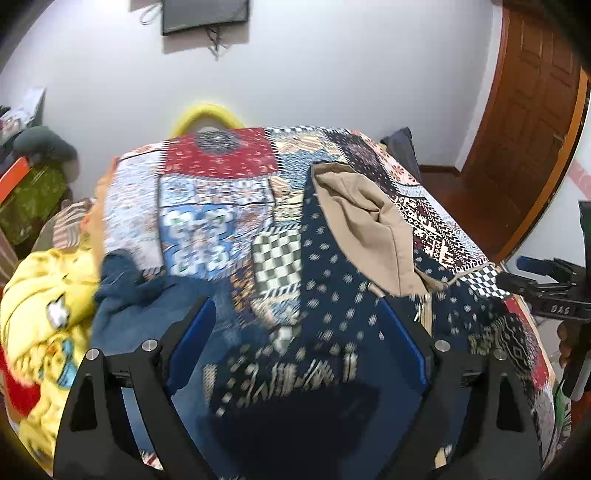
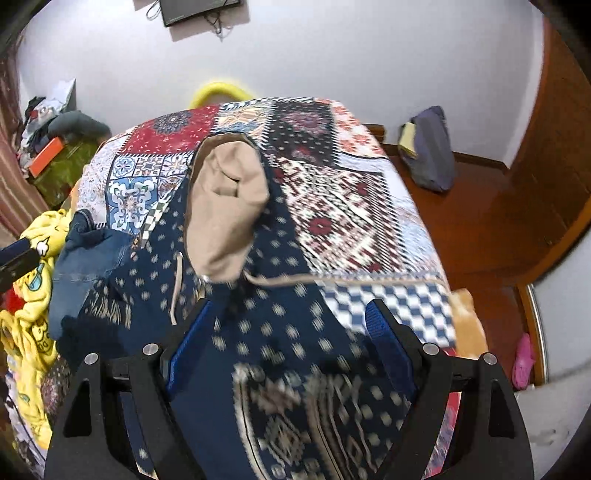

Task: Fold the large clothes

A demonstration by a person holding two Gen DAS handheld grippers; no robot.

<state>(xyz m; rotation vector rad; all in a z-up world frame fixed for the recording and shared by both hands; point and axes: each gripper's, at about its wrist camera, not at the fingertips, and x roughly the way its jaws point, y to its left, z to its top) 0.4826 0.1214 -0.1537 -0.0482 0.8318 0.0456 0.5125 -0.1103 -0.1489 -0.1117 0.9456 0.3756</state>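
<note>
Fingers of the left gripper (image 1: 299,314) and right gripper (image 2: 291,317) stand spread wide, pinching nothing, above the navy patterned hoodie (image 2: 280,332). That hoodie lies on a patchwork bedspread (image 2: 351,206), its beige-lined hood (image 2: 225,206) turned open. Blue jeans (image 1: 129,295) and a yellow cartoon blanket (image 1: 44,306) lie bunched at the bed's left side. Behind stand a white wall (image 1: 332,74), a mounted screen (image 1: 205,14) and a brown wooden door (image 1: 528,129).
</note>
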